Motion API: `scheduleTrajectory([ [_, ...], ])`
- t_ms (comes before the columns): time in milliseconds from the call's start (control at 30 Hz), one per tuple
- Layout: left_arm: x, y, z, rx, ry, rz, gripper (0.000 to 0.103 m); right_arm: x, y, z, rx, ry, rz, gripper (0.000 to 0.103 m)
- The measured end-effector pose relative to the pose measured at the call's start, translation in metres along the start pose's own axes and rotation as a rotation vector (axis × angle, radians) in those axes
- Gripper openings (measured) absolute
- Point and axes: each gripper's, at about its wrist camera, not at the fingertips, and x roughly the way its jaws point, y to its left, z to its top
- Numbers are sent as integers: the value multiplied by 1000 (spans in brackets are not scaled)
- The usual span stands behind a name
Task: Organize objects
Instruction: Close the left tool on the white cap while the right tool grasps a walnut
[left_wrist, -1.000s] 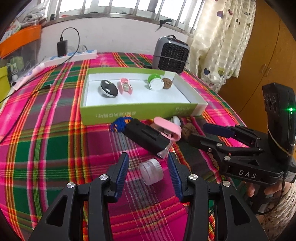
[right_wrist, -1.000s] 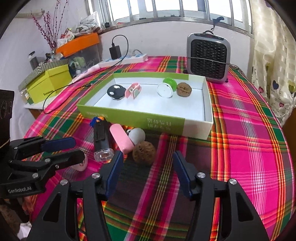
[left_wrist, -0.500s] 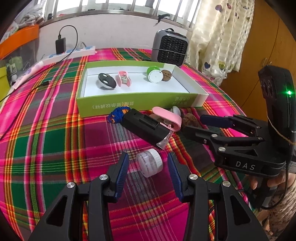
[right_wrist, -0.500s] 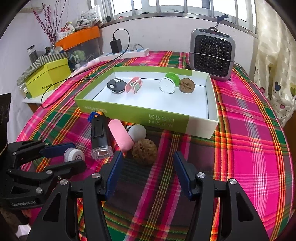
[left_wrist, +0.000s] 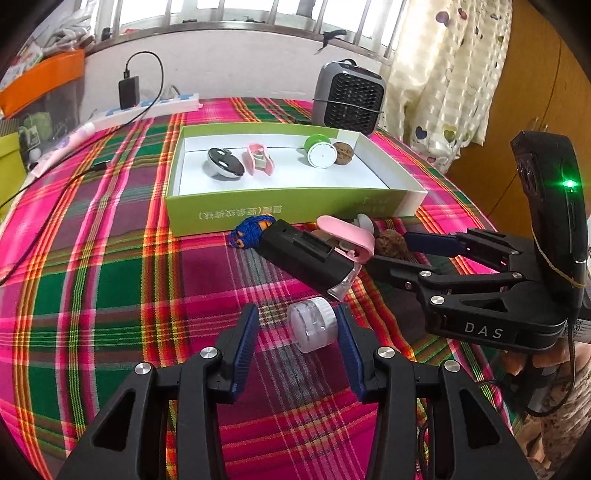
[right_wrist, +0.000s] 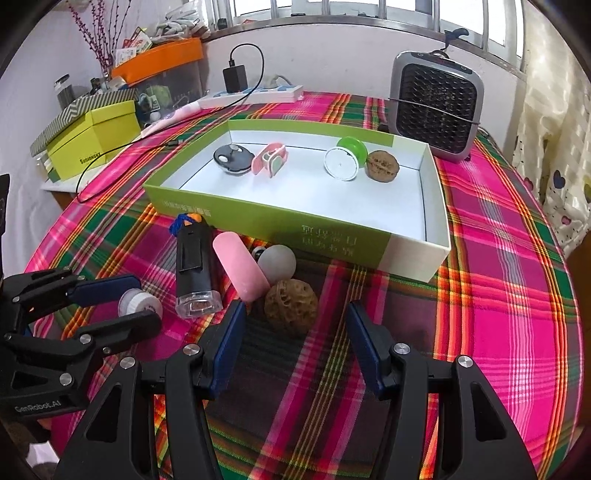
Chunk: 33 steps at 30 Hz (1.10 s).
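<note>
My left gripper (left_wrist: 297, 332) is open low over the plaid tablecloth. A small clear jar (left_wrist: 312, 325) lies on its side between the fingers, close to the right pad, with a gap to the left pad. The same jar (right_wrist: 140, 302) shows between those fingers in the right wrist view. My right gripper (right_wrist: 295, 339) stands open with a wrinkled walnut (right_wrist: 291, 308) just ahead of its tips. Beside the walnut lie a pink case (right_wrist: 240, 267), a grey ball (right_wrist: 277, 260) and a black cylinder with a clear end (right_wrist: 194, 266). Behind them is the green box (right_wrist: 277, 221).
In the box lie a black round item (right_wrist: 232, 157), a pink clip (right_wrist: 269, 160), a green-white disc (right_wrist: 345, 158) and another walnut (right_wrist: 382, 165). A grey heater (right_wrist: 437, 107), a power strip (right_wrist: 255, 96) and a yellow box (right_wrist: 92, 144) stand behind.
The clear jar has shifted a little toward the left gripper's right pad. Both grippers have stayed nearly still, with their jaws as wide as before.
</note>
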Motion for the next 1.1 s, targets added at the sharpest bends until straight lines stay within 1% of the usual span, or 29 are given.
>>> scheduleTrajectory([
  [100, 0, 1, 1, -2, 0, 0, 41, 0, 0, 0, -1, 0, -1, 57],
  [233, 1, 1, 2, -3, 0, 0, 38, 0, 0, 0, 1, -1, -3, 56],
  [267, 1, 1, 2, -4, 0, 0, 38, 0, 0, 0, 1, -1, -5, 54],
  [367, 1, 2, 2, -5, 0, 5, 32, 0, 0, 0, -4, -2, -9, 47],
  [433, 2, 3, 2, -8, 0, 3, 28, -1, 1, 0, -9, -2, -9, 46],
  [500, 2, 4, 3, -7, 0, 2, 27, -1, 2, 0, -12, -2, -9, 44],
  [633, 2, 4, 3, -6, 1, 4, 22, 0, 3, 0, -15, -3, -8, 35],
  [833, 3, 4, 3, -8, 1, 2, 17, 0, 3, 0, -17, -4, -7, 33],
  [933, 2, 4, 3, -7, 1, 2, 17, -1, 4, 0, -22, -5, -9, 30],
  [1100, 3, 3, 2, -7, 1, 3, 17, -2, 3, 0, -13, -9, -13, 30],
])
